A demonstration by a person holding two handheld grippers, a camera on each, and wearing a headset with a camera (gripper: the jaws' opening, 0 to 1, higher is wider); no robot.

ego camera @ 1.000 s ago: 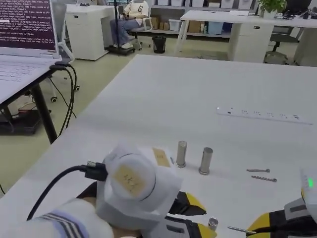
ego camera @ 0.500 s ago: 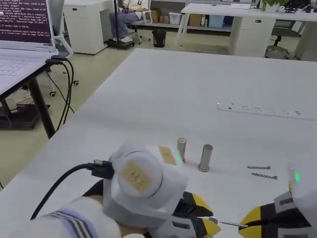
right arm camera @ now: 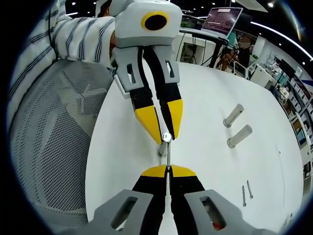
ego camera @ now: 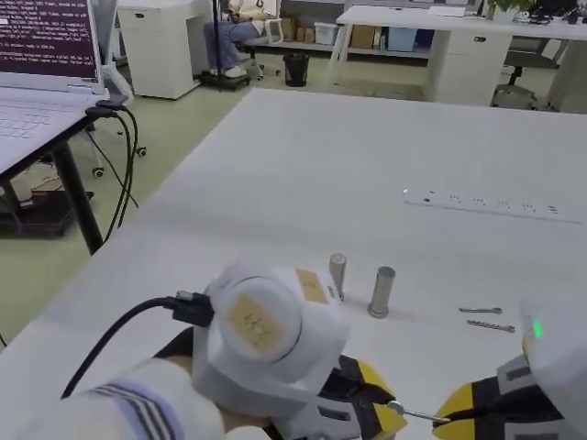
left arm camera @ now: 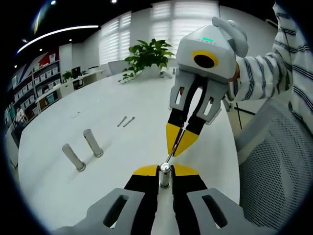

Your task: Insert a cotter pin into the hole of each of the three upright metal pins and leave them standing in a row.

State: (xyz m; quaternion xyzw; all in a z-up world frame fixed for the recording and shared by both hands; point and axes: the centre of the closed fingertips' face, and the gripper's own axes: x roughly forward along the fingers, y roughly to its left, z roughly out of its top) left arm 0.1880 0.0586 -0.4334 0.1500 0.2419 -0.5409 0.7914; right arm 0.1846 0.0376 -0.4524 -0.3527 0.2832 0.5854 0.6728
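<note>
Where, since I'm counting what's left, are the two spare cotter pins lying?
In the head view the spare cotter pins lie side by side on the table, right of the two standing metal pins and nearer the person than the power strip.

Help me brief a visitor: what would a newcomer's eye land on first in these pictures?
Nose to nose at the near edge of the table, the left gripper clamps a metal pin while the right gripper holds a cotter pin to its top. Behind stand two upright pins, with spare cotter pins lying to their right.
</note>
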